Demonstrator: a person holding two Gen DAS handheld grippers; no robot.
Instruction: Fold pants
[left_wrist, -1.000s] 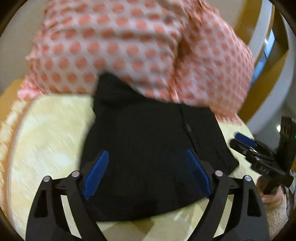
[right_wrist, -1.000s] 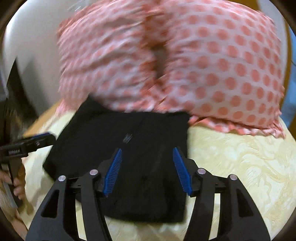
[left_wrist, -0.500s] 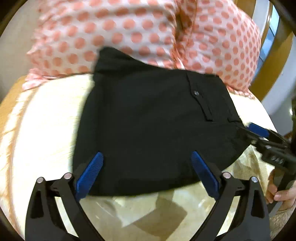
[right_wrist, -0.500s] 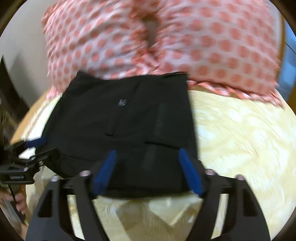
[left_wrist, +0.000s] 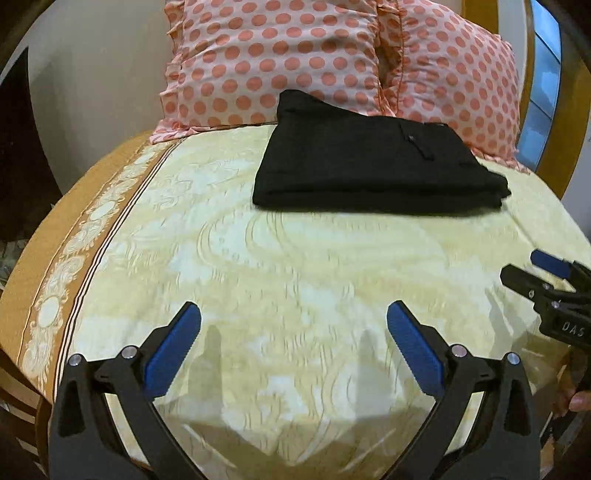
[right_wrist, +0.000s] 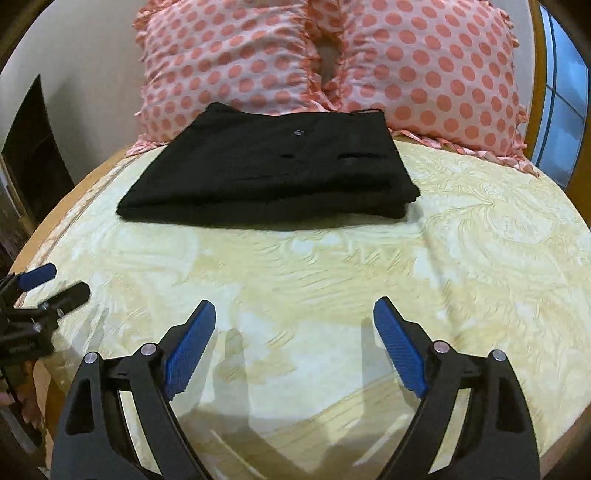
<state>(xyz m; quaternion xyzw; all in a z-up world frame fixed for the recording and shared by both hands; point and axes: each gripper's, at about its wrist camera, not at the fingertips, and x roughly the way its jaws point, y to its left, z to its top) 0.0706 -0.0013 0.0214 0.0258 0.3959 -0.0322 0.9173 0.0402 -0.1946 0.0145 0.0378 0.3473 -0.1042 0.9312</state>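
The black pants (left_wrist: 373, 162) lie folded in a flat rectangular stack on the yellow bedspread (left_wrist: 295, 266), far end against the pillows; they also show in the right wrist view (right_wrist: 273, 166). My left gripper (left_wrist: 293, 314) is open and empty, well back from the pants near the bed's front edge. My right gripper (right_wrist: 293, 308) is open and empty, also back from the pants. The right gripper also shows at the right edge of the left wrist view (left_wrist: 535, 269). The left gripper shows at the left edge of the right wrist view (right_wrist: 55, 284).
Two pink polka-dot pillows (left_wrist: 280, 62) (right_wrist: 436, 70) stand behind the pants at the head of the bed. The bedspread has an orange patterned border (left_wrist: 74, 258) along its left side. A wooden frame and window (right_wrist: 565, 99) are at the right.
Both grippers have pulled back from the pants toward the bed's front edge. The pants, earlier between the fingers, now lie far ahead of them.
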